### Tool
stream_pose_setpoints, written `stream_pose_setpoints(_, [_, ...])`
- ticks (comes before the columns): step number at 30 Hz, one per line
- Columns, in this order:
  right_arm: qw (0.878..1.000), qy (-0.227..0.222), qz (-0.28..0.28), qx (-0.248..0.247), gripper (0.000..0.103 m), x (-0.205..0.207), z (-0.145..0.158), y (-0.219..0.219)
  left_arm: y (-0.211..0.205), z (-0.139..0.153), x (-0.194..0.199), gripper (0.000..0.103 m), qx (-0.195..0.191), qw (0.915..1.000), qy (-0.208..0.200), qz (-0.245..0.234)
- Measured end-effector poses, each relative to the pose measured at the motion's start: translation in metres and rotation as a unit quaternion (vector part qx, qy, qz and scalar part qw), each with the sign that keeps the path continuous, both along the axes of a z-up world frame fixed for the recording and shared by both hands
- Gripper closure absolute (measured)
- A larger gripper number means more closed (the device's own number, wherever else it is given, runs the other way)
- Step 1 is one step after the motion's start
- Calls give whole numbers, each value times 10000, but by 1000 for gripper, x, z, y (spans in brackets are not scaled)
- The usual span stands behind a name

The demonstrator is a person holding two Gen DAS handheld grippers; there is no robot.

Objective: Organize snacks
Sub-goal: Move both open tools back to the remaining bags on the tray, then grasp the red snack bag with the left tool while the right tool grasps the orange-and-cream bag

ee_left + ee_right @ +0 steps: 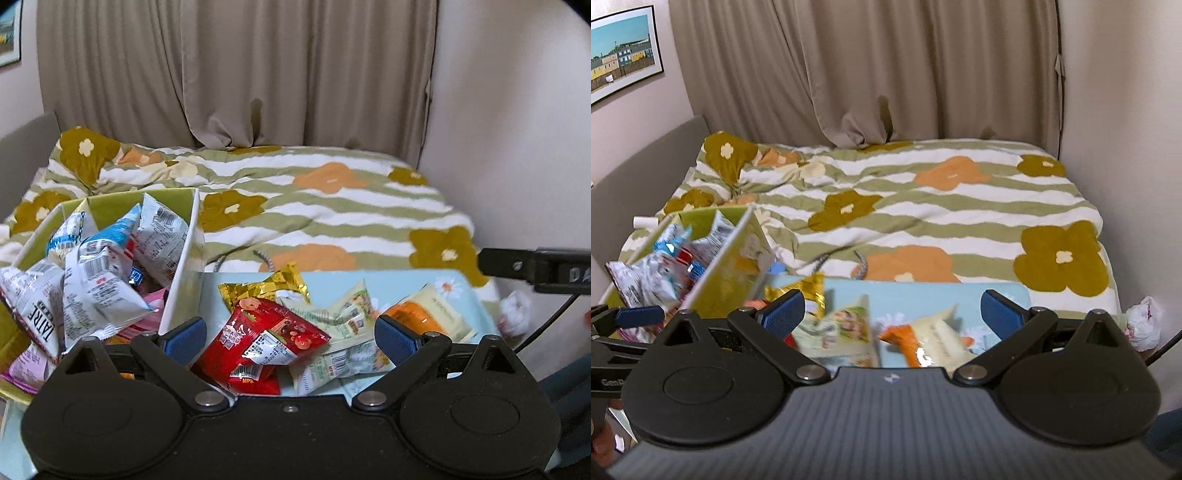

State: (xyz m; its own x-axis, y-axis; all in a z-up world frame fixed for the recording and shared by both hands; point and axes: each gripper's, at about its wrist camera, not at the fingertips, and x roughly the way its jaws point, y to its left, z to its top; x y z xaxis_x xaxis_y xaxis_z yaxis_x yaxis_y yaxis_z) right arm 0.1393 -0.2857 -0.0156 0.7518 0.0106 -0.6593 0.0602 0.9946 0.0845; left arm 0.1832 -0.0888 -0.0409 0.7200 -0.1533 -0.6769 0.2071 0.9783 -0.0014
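Note:
A green box [168,201] at the left is piled with white, blue and pink snack packets [99,280]. On the light blue tray [399,284] lie a red packet [266,339], a gold packet [269,286], pale green packets [343,317] and an orange-and-cream packet [428,314]. My left gripper [290,338] is open and empty above the red packet. My right gripper [892,312] is open and empty above the pale green packet [846,328] and the orange-and-cream packet [927,343]. The green box [731,262] is to its left.
A bed with a flowered, striped quilt [314,206] lies behind the tray. Beige curtains [240,74] hang at the back. A wall [517,129] is on the right. A crumpled white bag [1143,326] and a black cable [546,325] lie by it.

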Motion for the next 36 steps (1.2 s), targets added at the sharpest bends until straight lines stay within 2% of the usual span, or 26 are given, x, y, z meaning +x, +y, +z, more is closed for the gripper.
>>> stream_pose_setpoints(4, [9996,232,166,-11,0,9,-17,-18,-14,-18,10,4,624,9980,44,9])
stream_pose_setpoints(7, [9989,388,256,45,0,17,-31,-30,-21,-33,20,4,1156,9932,133,-71])
stream_pose_setpoints(13, [9968,694,367,112,0,34,-64,-45,-34,-66,43,4,2197,9732,450,-505])
stream_pose_setpoints(16, [9959,813,374,139,0,40,-76,-50,-38,-81,53,8,2539,9623,651,-724])
stream_pose_setpoints(20, [9944,972,393,159,0,48,-91,-55,-40,-95,68,9,2757,9536,840,-876])
stream_pose_setpoints(25, [9921,1133,544,41,0,59,-109,-53,-39,-109,82,9,2864,9470,1102,-949])
stream_pose_setpoints(28, [9907,1229,580,-13,0,66,-118,-52,-37,-116,88,17,2778,9470,1260,-1006])
stream_pose_setpoints(32, [9889,1329,664,-95,0,73,-127,-48,-37,-118,93,19,2717,9484,1280,-1016])
stream_pose_setpoints(36, [9879,1395,670,-76,0,76,-133,-47,-33,-114,92,26,2588,9527,1281,-951])
